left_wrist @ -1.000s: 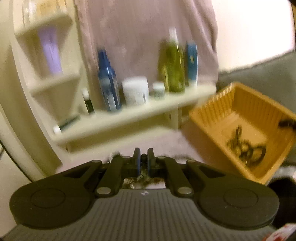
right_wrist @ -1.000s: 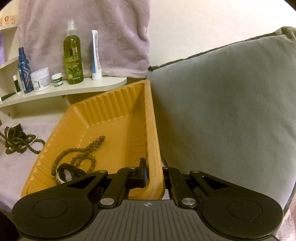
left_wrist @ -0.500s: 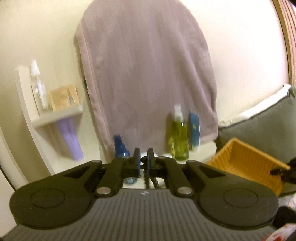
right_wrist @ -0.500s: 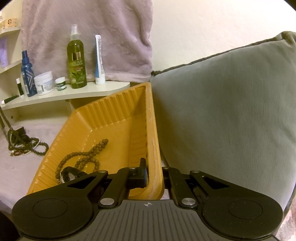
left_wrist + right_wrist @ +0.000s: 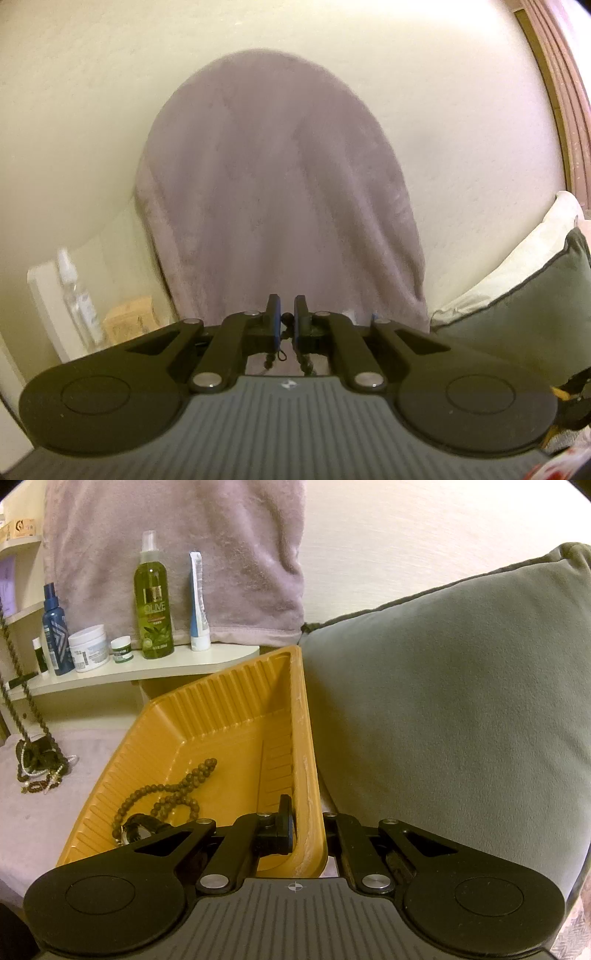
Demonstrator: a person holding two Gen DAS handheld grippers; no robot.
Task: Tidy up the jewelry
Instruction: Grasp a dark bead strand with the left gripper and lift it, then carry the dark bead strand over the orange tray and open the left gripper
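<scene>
The left gripper (image 5: 287, 318) is raised in front of a mauve towel (image 5: 280, 184) hanging on the wall, its jaws closed on a dark bead necklace (image 5: 286, 316) whose strands dangle below the fingers; in the right wrist view the same strand (image 5: 14, 672) runs taut along the left edge down to a heap of jewelry (image 5: 38, 762) lying on the lilac bed cover (image 5: 74, 812). The right gripper (image 5: 308, 827) clamps the right-hand rim of an orange ribbed tray (image 5: 229, 709), one finger inside the wall and the other outside, so the tray sits tilted against a grey cushion (image 5: 461, 701). Inside the tray, near its near-left corner, lie a brown bead bracelet (image 5: 173, 794) and a watch (image 5: 138, 829), touching each other. Behind the tray a cream shelf (image 5: 155, 666) carries a green olive spray bottle (image 5: 153, 602), a white tube (image 5: 198, 602), a blue bottle (image 5: 55, 631) and two small white jars (image 5: 89, 647). The heap sits near the cover's left edge, well apart from the tray.
</scene>
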